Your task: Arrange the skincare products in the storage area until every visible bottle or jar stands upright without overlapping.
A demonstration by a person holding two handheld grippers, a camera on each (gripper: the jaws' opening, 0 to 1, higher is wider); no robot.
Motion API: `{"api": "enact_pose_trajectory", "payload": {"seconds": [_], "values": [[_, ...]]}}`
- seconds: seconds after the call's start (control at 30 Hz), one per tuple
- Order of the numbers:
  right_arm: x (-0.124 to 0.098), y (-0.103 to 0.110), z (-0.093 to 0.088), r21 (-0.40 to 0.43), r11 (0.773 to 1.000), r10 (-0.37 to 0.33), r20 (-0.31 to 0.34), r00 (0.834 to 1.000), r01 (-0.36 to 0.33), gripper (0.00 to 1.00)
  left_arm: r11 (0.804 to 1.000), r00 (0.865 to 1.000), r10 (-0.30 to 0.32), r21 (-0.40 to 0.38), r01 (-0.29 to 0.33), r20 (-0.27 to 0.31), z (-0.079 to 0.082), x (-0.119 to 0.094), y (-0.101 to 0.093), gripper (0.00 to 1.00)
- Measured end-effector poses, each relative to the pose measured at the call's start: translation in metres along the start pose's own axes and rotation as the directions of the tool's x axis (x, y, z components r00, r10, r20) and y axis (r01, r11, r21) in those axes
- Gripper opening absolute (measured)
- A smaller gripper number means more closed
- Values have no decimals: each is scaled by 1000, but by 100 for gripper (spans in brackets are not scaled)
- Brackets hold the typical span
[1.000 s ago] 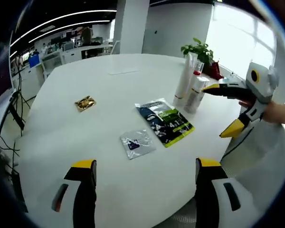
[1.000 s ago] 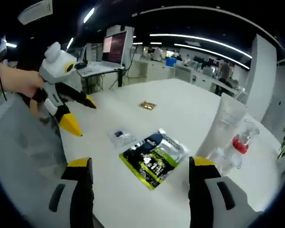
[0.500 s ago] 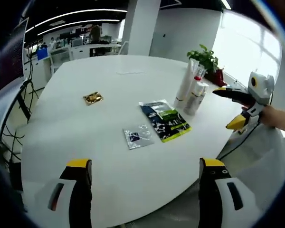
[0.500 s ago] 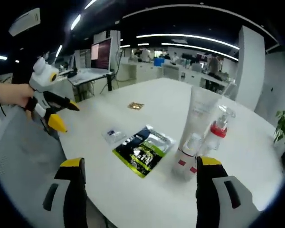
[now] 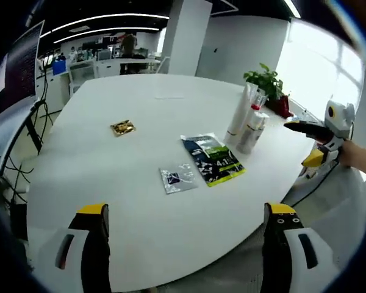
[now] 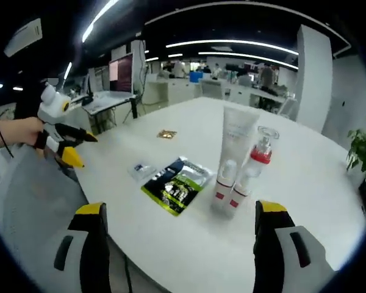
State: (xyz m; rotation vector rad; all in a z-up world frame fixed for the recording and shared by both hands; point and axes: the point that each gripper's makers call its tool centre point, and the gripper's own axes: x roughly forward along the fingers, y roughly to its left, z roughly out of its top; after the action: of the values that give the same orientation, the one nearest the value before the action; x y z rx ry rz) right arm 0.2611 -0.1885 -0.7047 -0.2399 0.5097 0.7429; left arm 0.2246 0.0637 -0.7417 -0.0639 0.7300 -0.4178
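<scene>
A round white table (image 5: 140, 116) is seen in both views, with a cluster of skincare containers standing upright close together near its edge: a tall white tube (image 6: 235, 146), a clear pump bottle with a red collar (image 6: 261, 152), and two small white bottles with red bands (image 6: 222, 183) just in front of them. A dark and green sachet (image 6: 175, 185) lies flat beside the cluster, a small silver sachet (image 6: 142, 170) just beyond it, and a gold packet (image 6: 166, 133) well apart. A potted plant (image 5: 265, 79) stands behind the containers. The left gripper (image 5: 186, 229) is held wide open over the table's near edge, with nothing between its jaws. The right gripper (image 6: 180, 229) is likewise spread wide and grips nothing.
</scene>
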Motion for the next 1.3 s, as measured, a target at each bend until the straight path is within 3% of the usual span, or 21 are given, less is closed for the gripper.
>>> {"api": "enact_pose_trajectory", "payload": {"seconds": [0.13, 0.47, 0.67, 1.03, 1.3], "values": [[2, -6, -2, 52, 998, -20, 7, 1000, 19, 100, 1000, 1000, 7, 1, -7, -7, -1, 0, 1, 99], [4, -5, -4, 76, 997, -18, 3, 1000, 17, 100, 1000, 999, 7, 7, -7, -32, -4, 1, 0, 99], [5, -3, -12, 81, 997, -13, -33, 999, 15, 100, 1000, 999, -4, -9, 4, -47, -2, 7, 4, 99], [6, -6, -21, 95, 995, -30, -76, 997, 37, 100, 999, 999, 16, -31, -18, -46, 25, 33, 21, 99], [8, -10, -31, 95, 994, -42, -119, 992, 53, 100, 999, 996, 47, -5, -48, -82, 42, 67, 40, 99]]}}
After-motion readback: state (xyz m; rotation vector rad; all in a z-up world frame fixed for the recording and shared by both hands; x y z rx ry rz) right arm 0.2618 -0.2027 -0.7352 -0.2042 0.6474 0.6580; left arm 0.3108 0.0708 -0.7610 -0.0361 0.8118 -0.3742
